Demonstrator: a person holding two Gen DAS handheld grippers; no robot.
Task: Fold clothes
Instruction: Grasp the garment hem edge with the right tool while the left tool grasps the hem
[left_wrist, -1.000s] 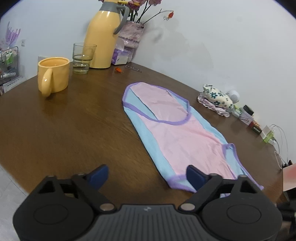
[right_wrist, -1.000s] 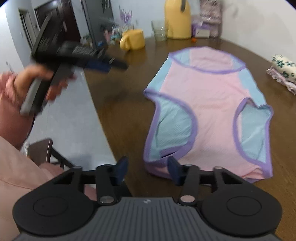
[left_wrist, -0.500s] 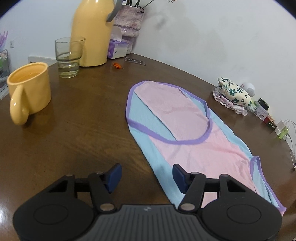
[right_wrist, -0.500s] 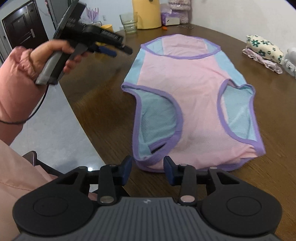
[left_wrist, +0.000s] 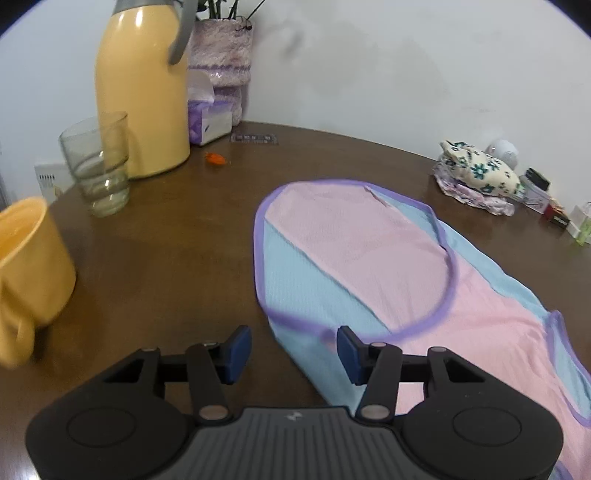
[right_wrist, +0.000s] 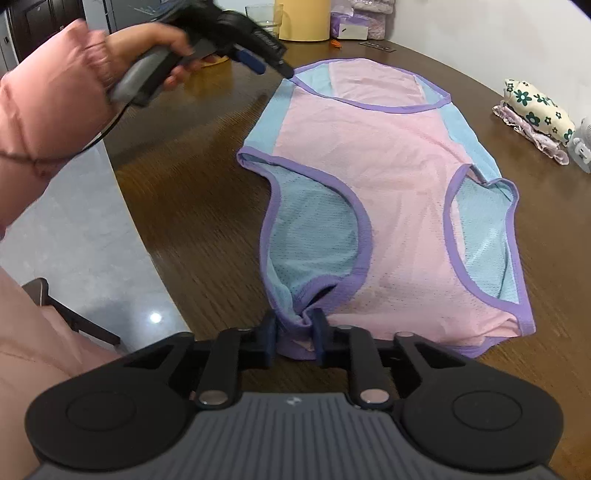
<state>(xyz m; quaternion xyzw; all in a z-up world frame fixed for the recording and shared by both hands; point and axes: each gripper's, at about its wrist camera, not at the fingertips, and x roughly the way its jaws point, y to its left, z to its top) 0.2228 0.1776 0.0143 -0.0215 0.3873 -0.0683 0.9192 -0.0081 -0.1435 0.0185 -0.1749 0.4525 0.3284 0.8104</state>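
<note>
A pink and light blue sleeveless top with purple trim (right_wrist: 380, 177) lies flat on the brown round table (right_wrist: 192, 206); it also shows in the left wrist view (left_wrist: 388, 266). My right gripper (right_wrist: 295, 332) is shut on the top's near left bottom corner, where the purple hem bunches between the fingers. My left gripper (left_wrist: 291, 347) is open, its jaws straddling the purple edge at the top's far left corner; it shows in the right wrist view (right_wrist: 273, 68), held by a hand in a pink sleeve.
At the far left stand a yellow mug (left_wrist: 29, 280), a glass (left_wrist: 98, 166), a yellow thermos jug (left_wrist: 140, 92) and a tissue box (left_wrist: 208, 120). Folded floral cloths (left_wrist: 476, 173) and small items lie at the far right. The table edge (right_wrist: 147, 236) drops to the floor on the left.
My right gripper moved forward and closed on the bottom corner. My left gripper moved forward along the top's left side to its far corner and narrowed its opening.
</note>
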